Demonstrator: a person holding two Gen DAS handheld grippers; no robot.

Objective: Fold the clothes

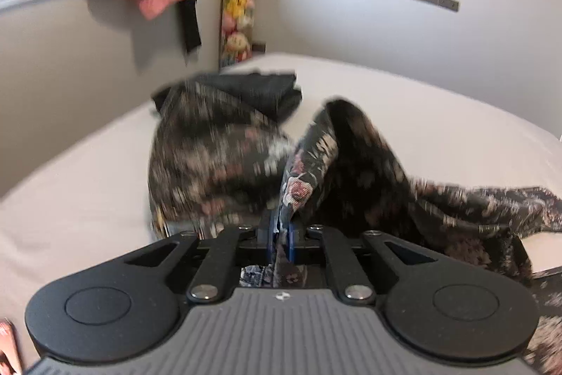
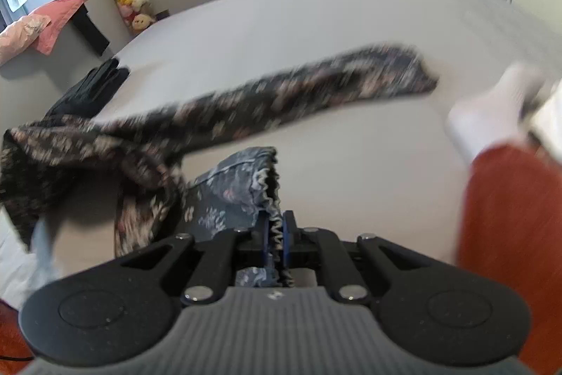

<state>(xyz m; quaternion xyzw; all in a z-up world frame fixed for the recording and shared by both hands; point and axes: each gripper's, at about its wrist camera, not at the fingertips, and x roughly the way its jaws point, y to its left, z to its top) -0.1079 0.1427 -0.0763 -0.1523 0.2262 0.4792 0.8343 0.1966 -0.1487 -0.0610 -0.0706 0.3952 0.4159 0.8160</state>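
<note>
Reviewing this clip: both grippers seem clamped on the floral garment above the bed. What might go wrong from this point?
1. The right gripper pinches only a thin elasticated edge of the floral garment, so a tug might pull it free.
2. The garment hangs bunched and twisted beyond the left gripper, so laying it down now would likely trap creases.
3. The folded dark clothes lie right behind it on the bed; a swing could knock them askew.

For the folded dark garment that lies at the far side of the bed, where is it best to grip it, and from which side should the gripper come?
Probably the folded dark garment is best taken at its near edge, coming low from the bed's open middle. It lies flat in stacked layers, so a pinch across the edge could catch them all. Both grippers are busy: the left gripper and right gripper each clamp the floral garment.
</note>
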